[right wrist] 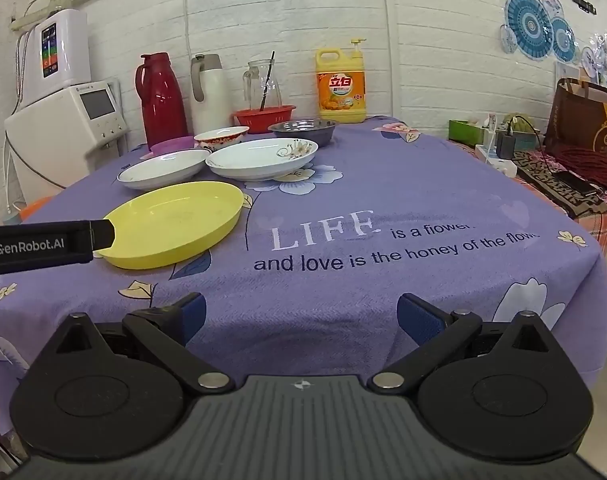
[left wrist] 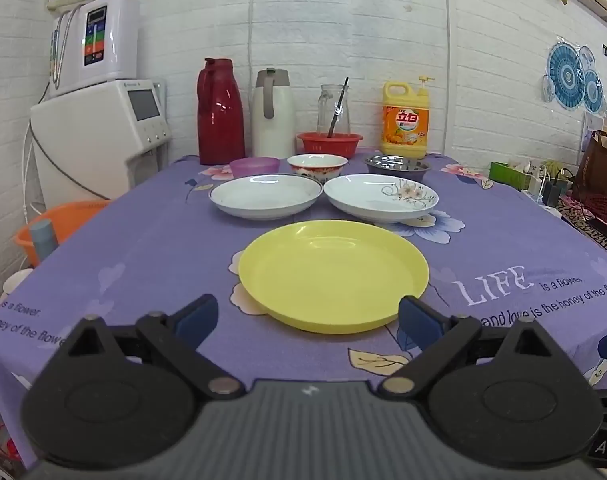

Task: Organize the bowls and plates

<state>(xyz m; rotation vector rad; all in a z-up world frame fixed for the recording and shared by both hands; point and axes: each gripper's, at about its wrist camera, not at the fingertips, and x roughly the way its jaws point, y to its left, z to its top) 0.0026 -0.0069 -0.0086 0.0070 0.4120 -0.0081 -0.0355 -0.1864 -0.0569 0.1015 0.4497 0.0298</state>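
A yellow plate (left wrist: 333, 274) (right wrist: 173, 228) lies on the purple tablecloth, nearest the front. Behind it sit a plain white plate (left wrist: 265, 196) (right wrist: 163, 168) and a white flower-patterned plate (left wrist: 381, 196) (right wrist: 261, 158). Further back stand a pink plastic bowl (left wrist: 254, 165) (right wrist: 171, 145), a red-patterned ceramic bowl (left wrist: 317, 165) (right wrist: 221, 137) and a steel bowl (left wrist: 397, 166) (right wrist: 303, 129). My left gripper (left wrist: 308, 320) is open and empty just in front of the yellow plate; its finger (right wrist: 43, 244) shows in the right wrist view. My right gripper (right wrist: 301, 320) is open and empty over the table's front edge, right of the plates.
At the table's back stand a red thermos (left wrist: 219, 112), a white thermos (left wrist: 272, 112), a glass jug (left wrist: 334, 110) in a red basket (left wrist: 329, 142) and a yellow detergent bottle (left wrist: 405, 120). A water dispenser (left wrist: 99, 136) stands left. A cluttered side table (right wrist: 563, 172) stands right.
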